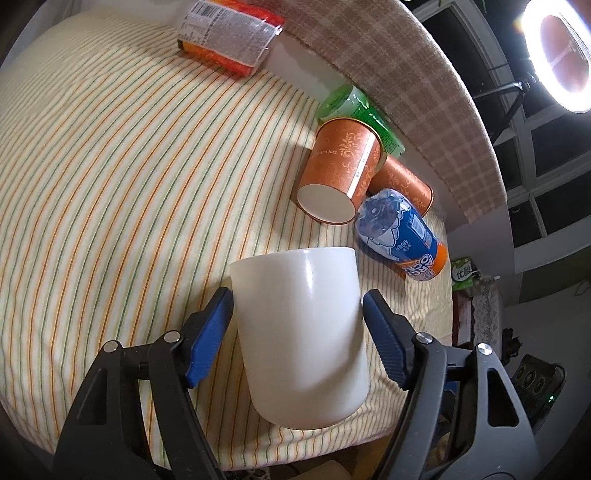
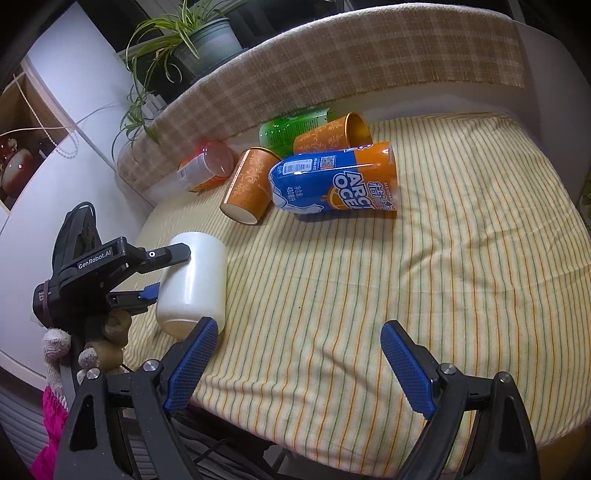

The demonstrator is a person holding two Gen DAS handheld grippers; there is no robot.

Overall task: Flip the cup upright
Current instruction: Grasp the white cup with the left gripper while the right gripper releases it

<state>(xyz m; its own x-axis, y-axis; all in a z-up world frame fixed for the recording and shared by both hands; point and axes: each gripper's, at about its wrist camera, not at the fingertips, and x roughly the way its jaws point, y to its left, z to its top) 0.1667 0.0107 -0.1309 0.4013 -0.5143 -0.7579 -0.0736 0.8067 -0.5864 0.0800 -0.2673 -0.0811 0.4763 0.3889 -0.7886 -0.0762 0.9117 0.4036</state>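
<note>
Your left claw (image 1: 298,314) brackets the white cup (image 1: 301,332); contact is unclear, its rim hidden. Your right claw (image 2: 299,354) gapes empty.

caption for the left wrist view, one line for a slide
Left gripper straddles a white cup on the striped cloth.

Cup (image 1: 301,328): on the cloth (image 1: 122,177), near its front edge, between the left gripper's (image 1: 298,334) fingers.
Paper cups (image 1: 338,177): on their sides, behind the cup.
Can (image 1: 400,236): lying just right of the near paper cup.
Bottle (image 1: 354,110): lying behind the paper cups, against the ledge (image 1: 424,96).
Packet (image 1: 229,33): far back left.
Right gripper (image 2: 299,369): over the front edge, right of the cup.
Plant (image 2: 192,33): behind the ledge.
</note>
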